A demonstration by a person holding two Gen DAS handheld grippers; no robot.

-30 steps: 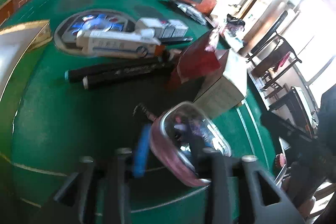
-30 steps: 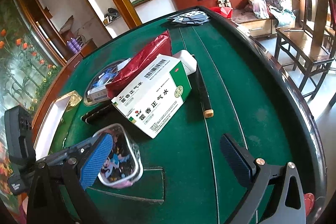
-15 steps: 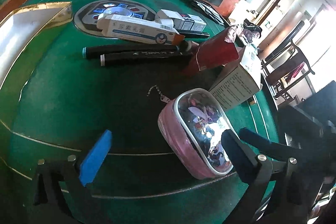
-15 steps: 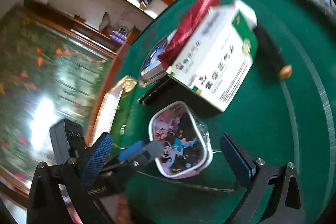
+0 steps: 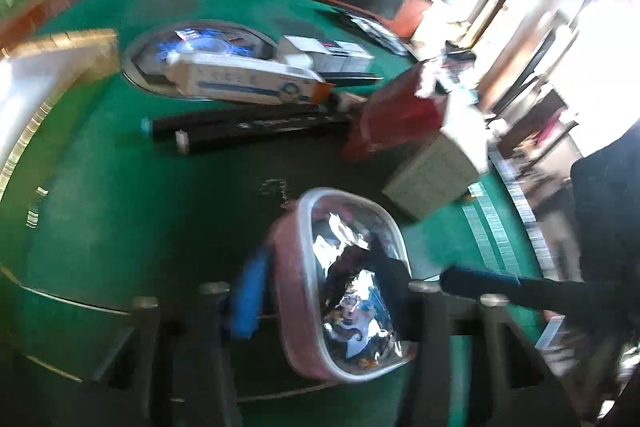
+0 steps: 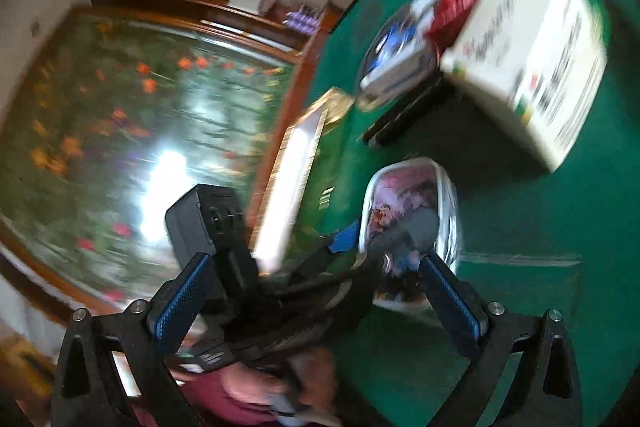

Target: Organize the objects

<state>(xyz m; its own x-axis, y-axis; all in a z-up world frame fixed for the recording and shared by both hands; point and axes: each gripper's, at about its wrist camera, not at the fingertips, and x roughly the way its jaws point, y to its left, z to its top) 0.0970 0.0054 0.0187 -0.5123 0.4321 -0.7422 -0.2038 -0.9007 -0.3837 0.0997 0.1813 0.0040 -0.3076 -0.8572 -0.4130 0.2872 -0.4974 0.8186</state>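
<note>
Left gripper (image 5: 324, 291): jaws have just been closing, now narrow around the pink case (image 5: 344, 283); blue pad on one long side, dark finger over the clear lid on the other; pads look to be on the case, but blur stops me confirming firm contact
Right gripper (image 6: 316, 295): jaws wide apart, nothing between the pads; one blue pad low left, the other low right beside the near end of the case
Right gripper, seen from left wrist: one blue-tipped finger (image 5: 480, 281) reaches in from the right, tip just beside the case's right edge
Left gripper, seen from right wrist: black body with its camera block crosses the foreground (image 6: 224, 227), its blue pad against the case's left side
Pink case: small, rounded-rectangle, clear lid with cartoon print; lies on the green table (image 5: 100, 207) near the front edge, tilted in both views; also visible from right wrist (image 6: 412, 211)
Medicine box (image 6: 532, 39): white and green, beyond the case, well apart from it; red packet (image 5: 400, 115) leans against its far side
Markers (image 5: 256, 131): two black ones lying side by side, mid-table, beyond the case
Toothpaste box (image 5: 244, 79): long, white, resting across the round tray (image 5: 192, 39) at the far side
White tray, gold rim (image 5: 44, 71): far left edge of the table
Image quality: both views motion-blurred; print on boxes not readable
</note>
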